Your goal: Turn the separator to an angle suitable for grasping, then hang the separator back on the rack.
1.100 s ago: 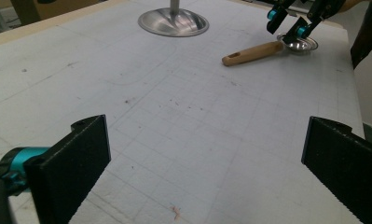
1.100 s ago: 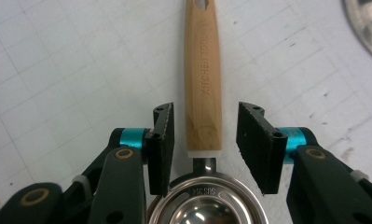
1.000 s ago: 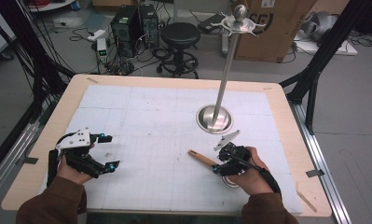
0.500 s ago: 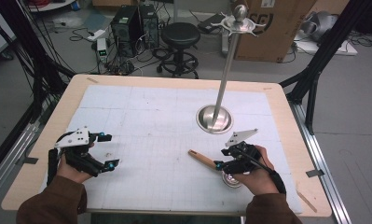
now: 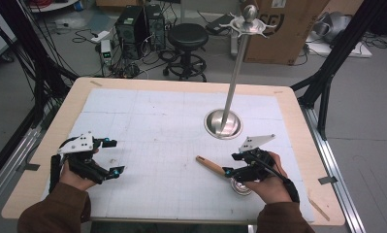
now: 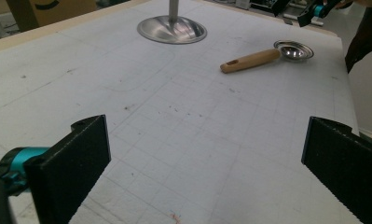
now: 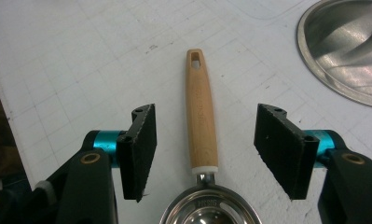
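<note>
Spoon (image 7: 201, 114) lies flat on the white gridded mat (image 5: 147, 145), its wooden handle running straight up the gap between the right gripper's (image 7: 204, 149) two black pads. Neither pad touches the handle; each stands off to its own side with mat showing in between, and the jaws have just been opening around it. The handle's holed end points away past the pad tips, while the round metal bowl (image 7: 209, 210) sits back near the jaw roots, close to the camera. Beyond the right-hand pad, off to the upper corner of the right gripper view, curves the rim of the stand's shiny round base (image 7: 347, 51).

In the high view the right gripper (image 5: 237, 165) hovers low over the spoon (image 5: 211, 165), whose handle sticks out ahead of the jaw tips towards the mat's middle. The stand (image 5: 234, 73) rises just beyond them.

The left gripper (image 5: 112, 156) rests well apart from all this, jaws spread wide with nothing between them. Its own view looks along the two pads (image 6: 76, 158) at bare mat; far ahead of them lie the spoon (image 6: 263, 57), the stand's base (image 6: 172, 29) and, past the spoon, the other gripper (image 6: 314, 10).
</note>
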